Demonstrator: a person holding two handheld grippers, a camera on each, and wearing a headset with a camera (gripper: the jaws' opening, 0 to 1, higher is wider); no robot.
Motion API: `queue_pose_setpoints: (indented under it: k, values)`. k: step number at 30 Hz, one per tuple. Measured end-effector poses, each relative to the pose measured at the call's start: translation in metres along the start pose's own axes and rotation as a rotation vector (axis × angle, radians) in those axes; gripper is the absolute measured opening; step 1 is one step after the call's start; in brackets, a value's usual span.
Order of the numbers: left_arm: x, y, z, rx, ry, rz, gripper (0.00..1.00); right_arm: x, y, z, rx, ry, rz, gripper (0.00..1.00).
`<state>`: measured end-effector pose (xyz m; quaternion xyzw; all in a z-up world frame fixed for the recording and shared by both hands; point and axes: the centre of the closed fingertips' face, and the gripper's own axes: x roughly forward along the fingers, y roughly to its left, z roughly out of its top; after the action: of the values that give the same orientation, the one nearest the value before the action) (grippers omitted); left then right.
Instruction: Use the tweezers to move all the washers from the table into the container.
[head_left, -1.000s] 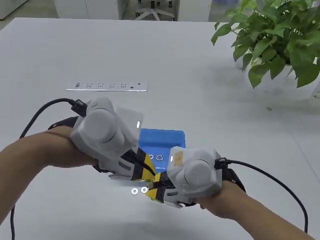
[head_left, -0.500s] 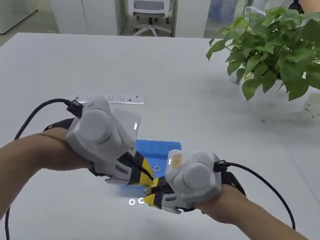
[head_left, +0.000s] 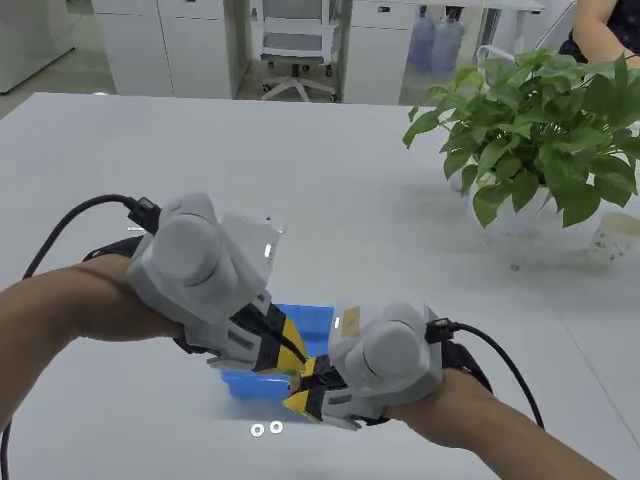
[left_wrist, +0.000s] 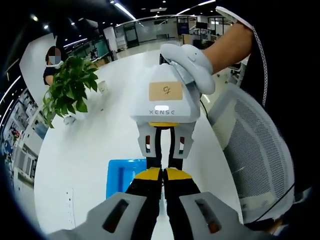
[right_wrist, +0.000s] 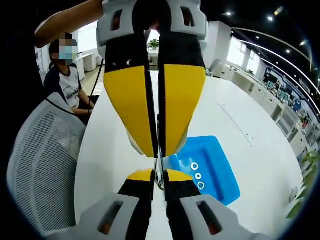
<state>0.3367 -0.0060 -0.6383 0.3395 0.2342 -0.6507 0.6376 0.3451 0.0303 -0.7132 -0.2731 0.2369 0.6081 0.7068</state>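
white table (head_left: 300, 150). left gripper (head_left: 296, 358), right gripper (head_left: 306, 388) tip to tip, both jaws clamped on tweezers (right_wrist: 159, 176). step, likely: regripping. next: lower onto washers (head_left: 258, 430) beneath jaws.

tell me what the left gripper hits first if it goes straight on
The right gripper: it faces the left gripper nose to nose by the blue container, jaw tips nearly meeting. Whether they touch is unclear.

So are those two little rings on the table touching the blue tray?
Apart. The head view shows both washers lying on the table, with a strip of bare white tabletop between them and the blue container's near edge.
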Motion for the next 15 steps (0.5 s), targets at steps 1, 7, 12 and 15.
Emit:
queue_pose_setpoints:
  k: [1,7,12,15]
  values:
    - [-0.001,0.001,0.001,0.002,-0.001,0.001,0.05,-0.001,-0.002,0.001,0.001,-0.002,-0.003,0.09]
    - [-0.003,0.009,0.006,0.015,-0.008,0.006,0.05,-0.005,-0.011,0.004,0.006,-0.011,-0.019,0.09]
    - [-0.002,0.018,0.007,0.025,-0.016,0.007,0.05,-0.007,-0.021,0.003,0.01,-0.015,-0.035,0.09]
    - [0.0,0.023,0.009,0.033,-0.022,0.006,0.05,-0.008,-0.027,0.002,0.01,-0.016,-0.043,0.09]
